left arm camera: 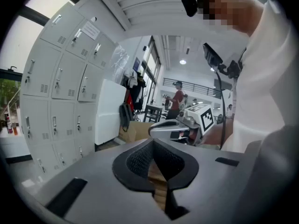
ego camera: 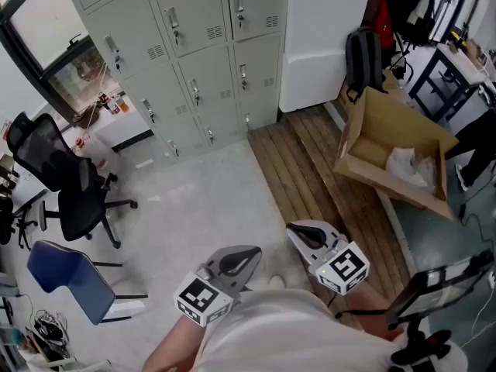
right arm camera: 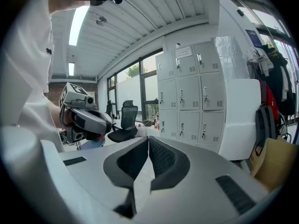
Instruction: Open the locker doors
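A bank of grey lockers (ego camera: 194, 37) stands across the room at the far wall, every door closed, each with a small handle. The lockers also show in the left gripper view (left arm camera: 56, 87) and the right gripper view (right arm camera: 191, 101). My left gripper (ego camera: 254, 254) and right gripper (ego camera: 293, 228) are held close to my body, side by side, well away from the lockers. The left gripper's (left arm camera: 153, 143) jaws meet at the tips with nothing between them. The right gripper (right arm camera: 148, 140) is shut and empty too. Each gripper sees the other beside it.
A black office chair (ego camera: 74, 192) and a blue chair (ego camera: 70, 277) stand at the left. An open cardboard box (ego camera: 395, 157) lies on the wooden floor strip (ego camera: 310, 169) at the right. A white cabinet (ego camera: 322, 37) and a backpack (ego camera: 363, 56) adjoin the lockers.
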Motion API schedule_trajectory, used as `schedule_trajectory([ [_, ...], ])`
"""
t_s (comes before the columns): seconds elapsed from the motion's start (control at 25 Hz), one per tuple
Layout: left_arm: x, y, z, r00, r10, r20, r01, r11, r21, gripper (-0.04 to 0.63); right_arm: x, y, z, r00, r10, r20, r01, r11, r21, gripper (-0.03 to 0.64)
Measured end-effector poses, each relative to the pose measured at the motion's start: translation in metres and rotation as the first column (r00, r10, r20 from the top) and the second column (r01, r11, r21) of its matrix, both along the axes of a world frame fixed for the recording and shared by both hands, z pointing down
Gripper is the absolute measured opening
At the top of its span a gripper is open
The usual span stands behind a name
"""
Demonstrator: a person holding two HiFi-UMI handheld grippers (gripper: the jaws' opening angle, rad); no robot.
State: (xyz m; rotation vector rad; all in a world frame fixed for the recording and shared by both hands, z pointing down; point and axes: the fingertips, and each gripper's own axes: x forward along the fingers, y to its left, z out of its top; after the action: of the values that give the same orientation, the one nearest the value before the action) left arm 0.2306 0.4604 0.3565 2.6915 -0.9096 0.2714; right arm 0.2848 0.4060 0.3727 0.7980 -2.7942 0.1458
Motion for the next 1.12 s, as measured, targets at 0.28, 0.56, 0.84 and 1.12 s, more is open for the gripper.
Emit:
schedule_trajectory([
  [0.28,0.02,0.021,0.008,0.999,-0.025,0.024,0.026,0.999,-0.021,0.011,0.026,0.021,-0.004,1.0,-0.012,0.008,0.012,1.0,0.001,0.02],
  [0.56,0.045,0.024,0.003,0.999,-0.029,0.018,0.029,1.0,-0.001,0.011,0.041,0.026,-0.005,0.999,-0.034,0.004,0.034,0.999,0.008,0.02],
  [0.84,0.042,0.018,0.011,0.998,-0.047,0.042,0.048,0.999,-0.026,0.011,0.051,0.019,0.004,0.999,-0.032,-0.005,0.032,0.999,-0.008,0.021],
  [1.12,-0.002,-0.016,0.002,0.994,-0.1,0.044,0.101,0.995,-0.019,0.011,0.007,-0.019,0.011,0.993,-0.118,-0.015,0.118,0.993,-0.023,0.023],
])
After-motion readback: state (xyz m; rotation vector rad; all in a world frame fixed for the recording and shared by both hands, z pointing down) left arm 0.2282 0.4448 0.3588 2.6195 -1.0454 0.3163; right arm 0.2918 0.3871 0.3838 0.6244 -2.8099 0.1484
